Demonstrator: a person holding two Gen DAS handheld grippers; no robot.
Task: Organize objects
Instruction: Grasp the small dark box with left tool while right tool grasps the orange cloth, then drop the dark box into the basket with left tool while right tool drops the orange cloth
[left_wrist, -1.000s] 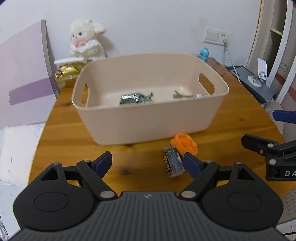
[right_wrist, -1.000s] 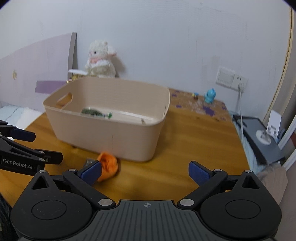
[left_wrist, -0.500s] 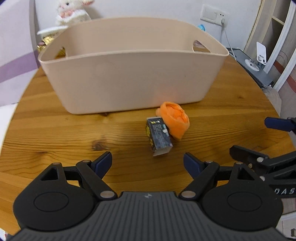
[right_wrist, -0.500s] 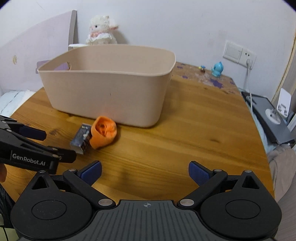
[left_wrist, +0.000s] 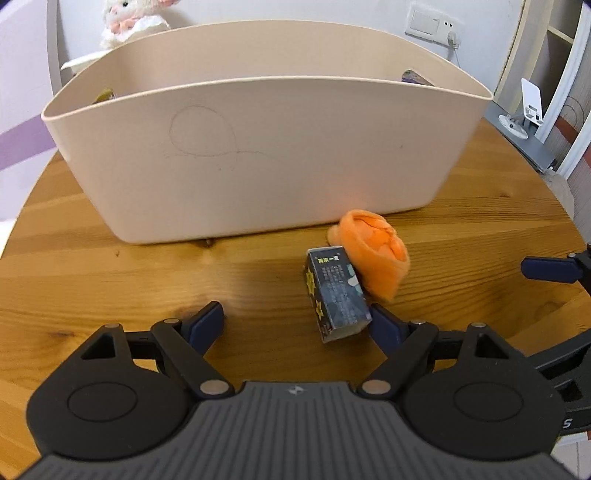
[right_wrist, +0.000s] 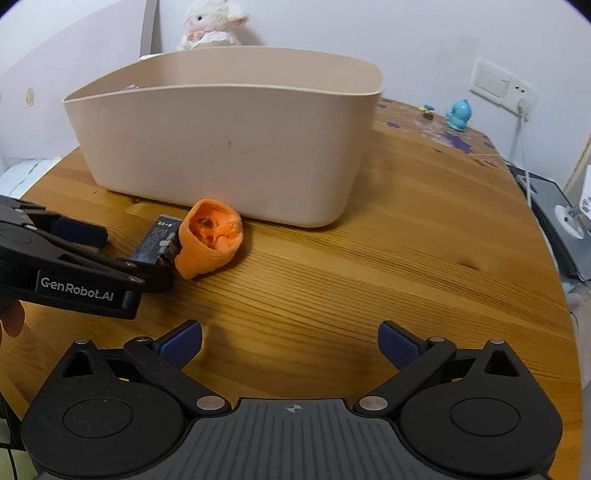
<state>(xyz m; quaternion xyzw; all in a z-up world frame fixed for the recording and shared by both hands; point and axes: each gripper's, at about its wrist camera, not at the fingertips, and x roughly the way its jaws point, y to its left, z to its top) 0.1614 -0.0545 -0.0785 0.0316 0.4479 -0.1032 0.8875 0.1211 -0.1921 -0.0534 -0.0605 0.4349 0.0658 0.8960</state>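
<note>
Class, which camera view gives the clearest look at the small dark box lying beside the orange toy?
The left wrist view: the small dark box lies close, its printed top and side faces plain. In the right wrist view the box is farther away and partly hidden behind the orange toy and the left hand-held gripper.

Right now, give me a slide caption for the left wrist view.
Open left gripper reaches for a small dark box leaning against an orange plush, before a beige bin.

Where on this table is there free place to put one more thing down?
Free: the wide strip of table between the beige bin and the table's right edge, and the wood in front of the right gripper. Crowded: the spot before the bin, where the small dark box, orange plush and left gripper meet.
</note>
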